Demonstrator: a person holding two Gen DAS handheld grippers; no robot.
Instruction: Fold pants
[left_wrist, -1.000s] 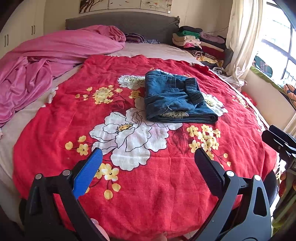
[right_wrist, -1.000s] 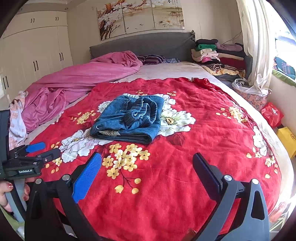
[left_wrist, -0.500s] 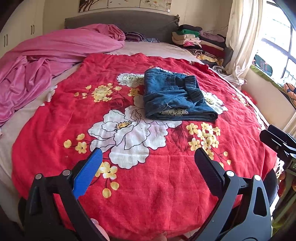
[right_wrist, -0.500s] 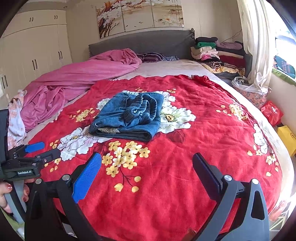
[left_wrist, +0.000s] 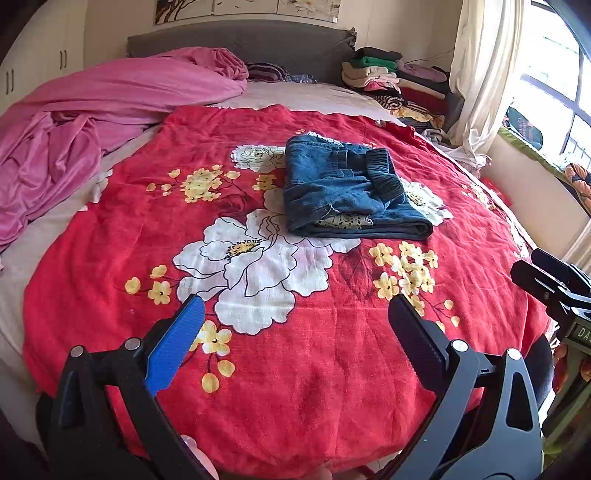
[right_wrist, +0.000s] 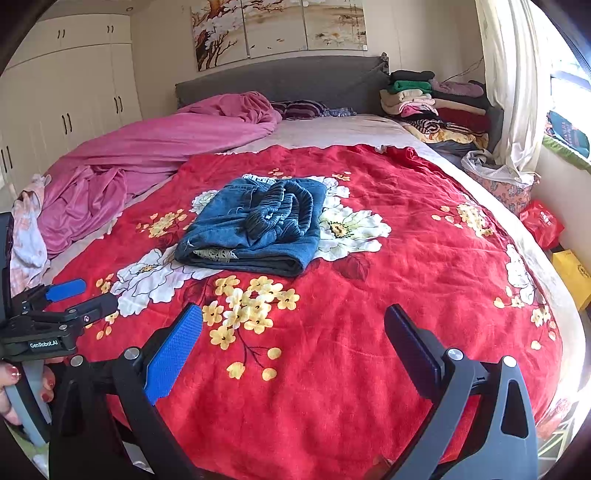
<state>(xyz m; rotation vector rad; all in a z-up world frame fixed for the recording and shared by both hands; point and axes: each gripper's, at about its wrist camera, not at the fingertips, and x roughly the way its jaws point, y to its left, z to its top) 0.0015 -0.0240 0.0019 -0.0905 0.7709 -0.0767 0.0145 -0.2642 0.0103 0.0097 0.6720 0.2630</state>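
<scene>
Folded blue denim pants (left_wrist: 351, 192) lie in a compact stack on the red floral blanket (left_wrist: 295, 387), mid-bed, elastic waistband on top, folded edge facing the cameras. Left gripper (left_wrist: 295, 325) spread wide, holding nothing, hovering over the near blanket edge well apart from pants. Right gripper (right_wrist: 293, 332) also wide open, empty, same standoff. Pink duvet (right_wrist: 166, 147) bunched at left; 1 clothes pile (right_wrist: 432, 103) by the headboard

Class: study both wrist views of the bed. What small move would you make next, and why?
Probably none on the jeans: draw both grippers back. The jeans already lie folded in a compact stack on the red blanket, and the left gripper and right gripper hang open, apart from them.
</scene>
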